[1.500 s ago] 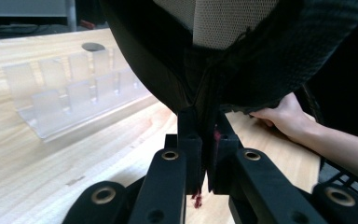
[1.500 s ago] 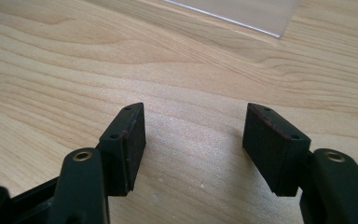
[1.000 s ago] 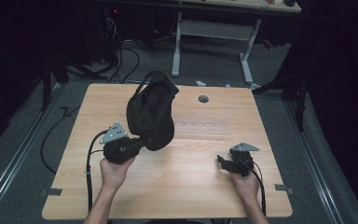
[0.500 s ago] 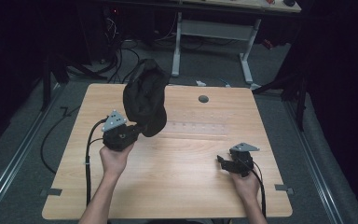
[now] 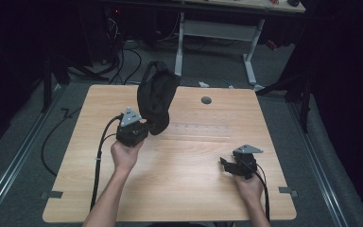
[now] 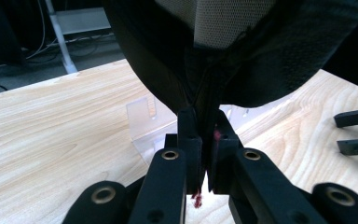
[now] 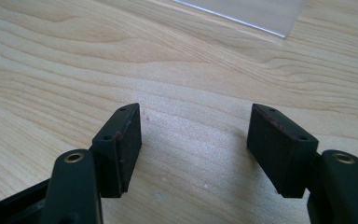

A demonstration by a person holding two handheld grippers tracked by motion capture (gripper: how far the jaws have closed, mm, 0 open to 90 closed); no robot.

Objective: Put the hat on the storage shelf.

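— Where's the black bag?
— Off the table, up at eleven o'clock, the left gripper pinching its seam. Soft, light, floppy; a hem grips best.
— The right gripper?
— Spread wide, empty, at four o'clock.

black bag hanging from my left gripper blocks table centre-left, clear plastic sheet flat mid-table, near half bare wood, open lane ahead of my right gripper

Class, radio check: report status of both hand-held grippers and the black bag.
Left hand-held gripper shut on black bag, lifted off table. Right hand-held gripper open, empty, low over wood. Nothing obstructing.
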